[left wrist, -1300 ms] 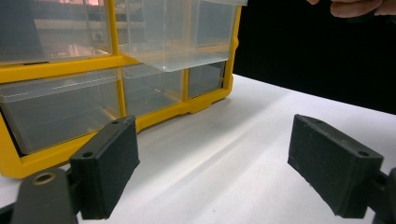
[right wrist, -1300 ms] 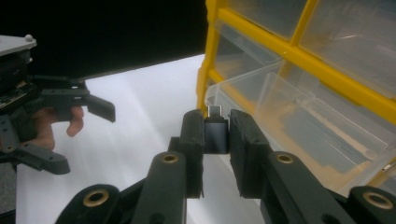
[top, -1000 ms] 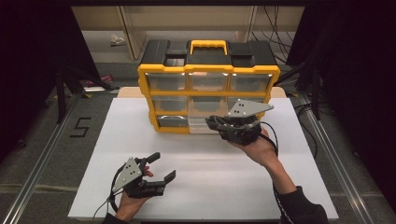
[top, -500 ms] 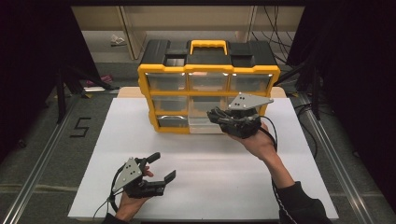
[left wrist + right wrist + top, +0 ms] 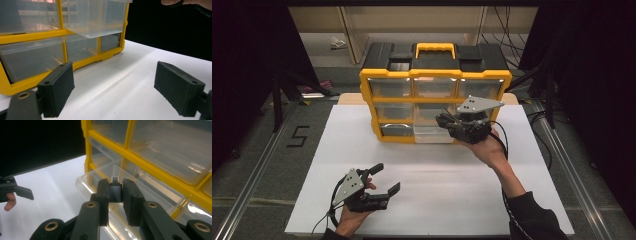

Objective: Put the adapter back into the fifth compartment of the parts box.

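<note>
A yellow organiser cabinet (image 5: 434, 80) with clear drawers stands at the back of the white table (image 5: 437, 170). Its bottom middle drawer (image 5: 432, 135) is pulled out. My right gripper (image 5: 443, 120) hovers in front of the cabinet, just above that drawer (image 5: 97, 173). In the right gripper view the right gripper (image 5: 115, 185) is shut on a small black plug with a metal tip (image 5: 115, 191). My left gripper (image 5: 386, 177) rests low at the front left of the table, open, with nothing between its fingers (image 5: 58, 87). The pulled-out drawer (image 5: 95, 25) looks bare from the left gripper view.
The cabinet has a yellow carry handle (image 5: 435, 49) and black lid compartments on top. Dark floor and metal rails (image 5: 252, 170) flank the table. A shelf unit (image 5: 412, 25) stands behind the cabinet. White tabletop lies between the two hands.
My right gripper has lifted a little with the black plug, staying in front of the cabinet over the open drawer. The left gripper has stayed put.
</note>
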{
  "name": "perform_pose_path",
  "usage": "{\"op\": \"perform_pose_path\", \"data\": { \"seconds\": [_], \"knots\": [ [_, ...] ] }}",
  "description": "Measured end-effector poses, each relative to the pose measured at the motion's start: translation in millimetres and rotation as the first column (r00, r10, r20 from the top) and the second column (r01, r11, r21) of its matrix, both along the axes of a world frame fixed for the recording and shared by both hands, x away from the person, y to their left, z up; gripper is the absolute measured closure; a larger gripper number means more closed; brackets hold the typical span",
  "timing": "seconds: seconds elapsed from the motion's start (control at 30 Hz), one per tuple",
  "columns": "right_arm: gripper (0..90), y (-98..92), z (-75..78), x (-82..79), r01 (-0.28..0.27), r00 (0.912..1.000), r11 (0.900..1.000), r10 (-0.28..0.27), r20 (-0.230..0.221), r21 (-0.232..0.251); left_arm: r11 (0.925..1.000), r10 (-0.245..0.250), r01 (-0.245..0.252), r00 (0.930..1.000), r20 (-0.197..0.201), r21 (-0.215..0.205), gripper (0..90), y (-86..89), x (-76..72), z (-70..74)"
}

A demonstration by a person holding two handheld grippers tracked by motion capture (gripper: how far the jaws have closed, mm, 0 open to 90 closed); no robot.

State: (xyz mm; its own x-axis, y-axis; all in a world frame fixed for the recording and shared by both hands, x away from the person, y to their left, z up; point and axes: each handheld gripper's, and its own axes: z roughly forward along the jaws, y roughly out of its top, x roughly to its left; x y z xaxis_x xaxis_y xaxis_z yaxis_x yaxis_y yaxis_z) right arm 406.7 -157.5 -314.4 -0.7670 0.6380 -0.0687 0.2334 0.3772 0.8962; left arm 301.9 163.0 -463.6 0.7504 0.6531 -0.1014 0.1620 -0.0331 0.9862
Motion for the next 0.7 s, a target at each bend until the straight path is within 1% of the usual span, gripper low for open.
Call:
{"op": "perform_pose_path", "data": {
  "seconds": [0.47, 0.63, 0.67, 0.7],
  "knots": [
    [76.2, 1.4, -2.2, 9.5, 0.029, 0.9995, 0.999, -0.029, -0.016, -0.017, 1.0, -0.001, 0.001, 1.0, -0.001, -0.001, 15.9, 0.1, 0.1, -0.1],
    [75.7, 0.6, -2.4, 13.8, 0.042, 0.9986, 0.999, -0.043, -0.03, -0.021, 1.0, -0.001, 0.001, 1.0, -0.001, 0.001, 15.9, -0.1, 0.0, 0.0],
    [72.9, 0.7, -2.5, 14.5, 0.047, 0.9984, 0.999, -0.048, -0.031, -0.02, 1.0, -0.001, 0.001, 1.0, -0.001, -0.002, 15.9, -0.1, 0.0, 0.0],
    [65.5, 0.6, -2.2, 15.1, 0.052, 0.9979, 0.998, -0.053, -0.037, -0.018, 1.0, -0.001, 0.001, 1.0, -0.001, -0.003, 15.9, 0.0, 0.1, 0.0]
  ]
}}
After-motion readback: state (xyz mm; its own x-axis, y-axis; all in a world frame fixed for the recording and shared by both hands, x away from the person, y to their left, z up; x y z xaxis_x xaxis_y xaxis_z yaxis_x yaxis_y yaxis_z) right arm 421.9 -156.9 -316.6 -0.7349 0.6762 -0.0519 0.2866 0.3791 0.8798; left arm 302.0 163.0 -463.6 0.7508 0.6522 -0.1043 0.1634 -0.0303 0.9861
